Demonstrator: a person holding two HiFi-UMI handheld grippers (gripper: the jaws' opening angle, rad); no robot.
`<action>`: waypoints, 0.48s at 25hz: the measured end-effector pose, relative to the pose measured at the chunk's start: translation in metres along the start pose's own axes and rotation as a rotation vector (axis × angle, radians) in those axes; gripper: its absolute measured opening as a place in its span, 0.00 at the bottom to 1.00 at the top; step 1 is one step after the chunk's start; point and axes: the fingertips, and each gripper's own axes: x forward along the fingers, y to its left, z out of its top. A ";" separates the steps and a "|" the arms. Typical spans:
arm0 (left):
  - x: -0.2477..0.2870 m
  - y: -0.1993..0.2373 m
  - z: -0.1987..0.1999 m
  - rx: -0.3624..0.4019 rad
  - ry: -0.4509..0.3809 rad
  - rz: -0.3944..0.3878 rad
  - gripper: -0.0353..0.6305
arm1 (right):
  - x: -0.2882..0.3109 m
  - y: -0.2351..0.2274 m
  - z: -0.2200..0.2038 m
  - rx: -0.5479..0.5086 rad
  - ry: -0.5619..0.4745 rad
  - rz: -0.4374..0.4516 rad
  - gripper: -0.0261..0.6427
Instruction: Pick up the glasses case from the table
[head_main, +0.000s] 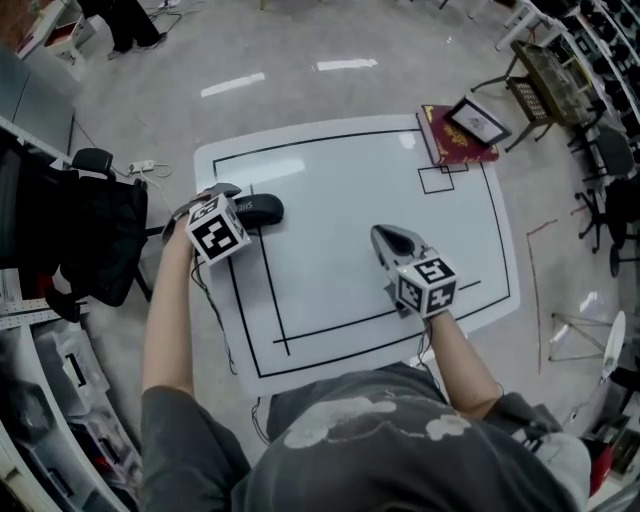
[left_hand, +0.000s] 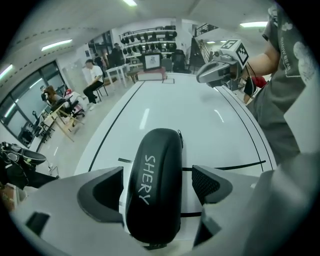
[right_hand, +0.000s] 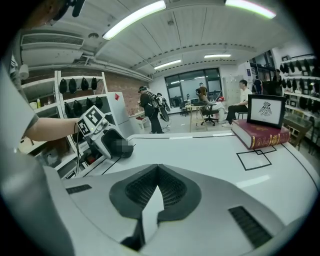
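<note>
The black glasses case (head_main: 264, 210) lies flat near the left edge of the white table (head_main: 350, 190), white lettering on its lid. My left gripper (head_main: 247, 207) points steeply down over it. In the left gripper view the case (left_hand: 154, 185) sits between the wide-apart jaws of the left gripper (left_hand: 159, 182); a gap shows at the right pad (left_hand: 206, 181). My right gripper (head_main: 386, 239) hovers over the middle of the table with its jaws together and nothing in them (right_hand: 157, 171). The right gripper view shows the left gripper (right_hand: 99, 131) at the case (right_hand: 121, 148).
A red book (head_main: 457, 141) with a framed picture (head_main: 478, 122) on it lies at the table's far right corner. Black lines mark the tabletop. A black bag (head_main: 95, 240) sits on a chair left of the table. Racks and chairs stand to the right.
</note>
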 end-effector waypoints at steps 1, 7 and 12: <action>0.004 0.001 -0.001 0.000 0.006 -0.004 0.68 | 0.000 -0.001 -0.001 0.005 0.002 -0.003 0.04; 0.019 0.003 -0.004 -0.009 0.040 -0.054 0.68 | 0.001 0.001 -0.007 0.026 0.012 -0.004 0.04; 0.017 0.013 0.006 0.000 -0.019 -0.025 0.60 | -0.001 0.000 -0.012 0.034 0.016 -0.008 0.04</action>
